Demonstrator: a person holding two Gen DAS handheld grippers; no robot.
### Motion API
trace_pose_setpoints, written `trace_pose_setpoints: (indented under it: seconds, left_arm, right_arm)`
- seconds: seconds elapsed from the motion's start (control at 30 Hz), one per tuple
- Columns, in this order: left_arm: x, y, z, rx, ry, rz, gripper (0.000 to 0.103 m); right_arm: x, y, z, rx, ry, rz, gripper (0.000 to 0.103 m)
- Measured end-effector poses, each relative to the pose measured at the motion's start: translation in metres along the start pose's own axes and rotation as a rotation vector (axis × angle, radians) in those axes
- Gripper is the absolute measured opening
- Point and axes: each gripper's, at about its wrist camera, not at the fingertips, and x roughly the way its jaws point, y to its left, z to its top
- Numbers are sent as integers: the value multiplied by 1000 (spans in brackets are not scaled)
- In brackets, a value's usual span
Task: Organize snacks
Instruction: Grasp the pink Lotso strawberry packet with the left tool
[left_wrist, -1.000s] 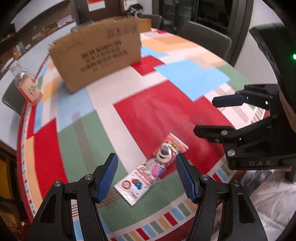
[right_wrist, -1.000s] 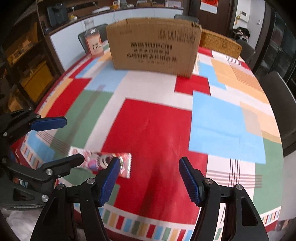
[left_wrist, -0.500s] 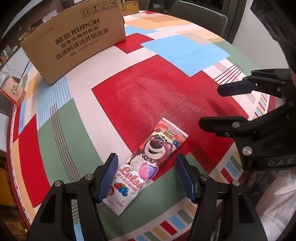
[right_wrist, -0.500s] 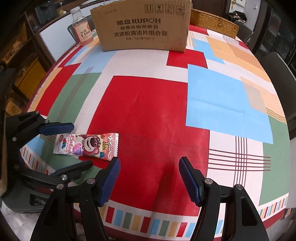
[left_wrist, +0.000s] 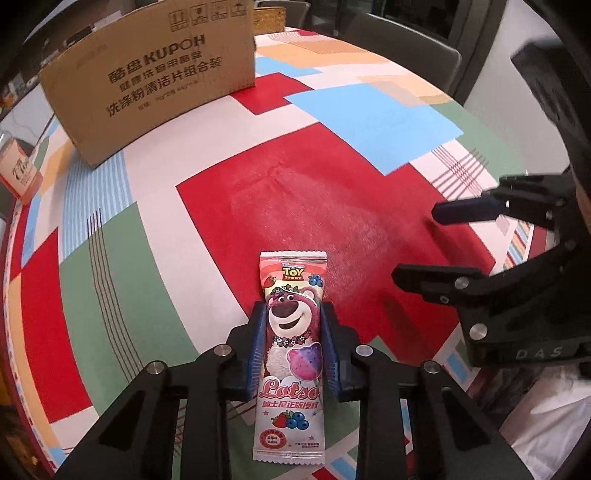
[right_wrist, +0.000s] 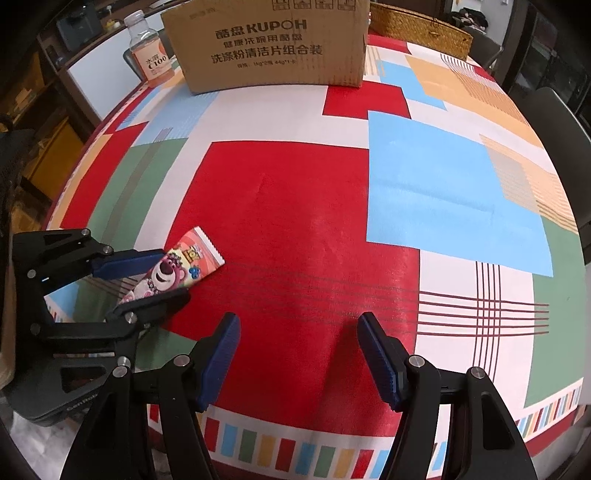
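A pink snack packet (left_wrist: 293, 269) printed with a bear lies lengthwise between the fingers of my left gripper (left_wrist: 292, 308), near the table's front edge. That gripper's jaws are closing, and both blue pads press on the packet's long sides. In the right wrist view the same packet (right_wrist: 199, 254) sticks out of the left gripper (right_wrist: 171, 275) over the red patch of cloth. My right gripper (right_wrist: 298, 321) stands open above the red patch with nothing between its fingers. The left wrist view shows the right gripper (left_wrist: 419, 243) off to the right of the packet.
A brown cardboard box (right_wrist: 273, 44) stands at the far side of the table (right_wrist: 458, 184), with an orange-labelled bottle (right_wrist: 149, 48) to its left. Behind it to the right is a wicker basket (right_wrist: 417, 26). Dark chairs (left_wrist: 399, 33) ring the table.
My left gripper came down over the packet and shut on its long sides; the packet now lies in line with the fingers. The right gripper sank a little and stays open.
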Motion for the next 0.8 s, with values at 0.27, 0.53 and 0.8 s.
trace_pose_setpoints:
  seconds: [0.27,0.53,0.8]
  left_arm:
    - [-10,10,2,-83,-46,3,28]
    - [-26,21,9,-128,-106,21,28]
    - [-41,33,22,-170,-165,46,28]
  right_arm:
    - [6,2,6,-2,7,13,66]
    - [1,3,18,-1,-18,37,66]
    - [-12,1,39,1,-70,35,66]
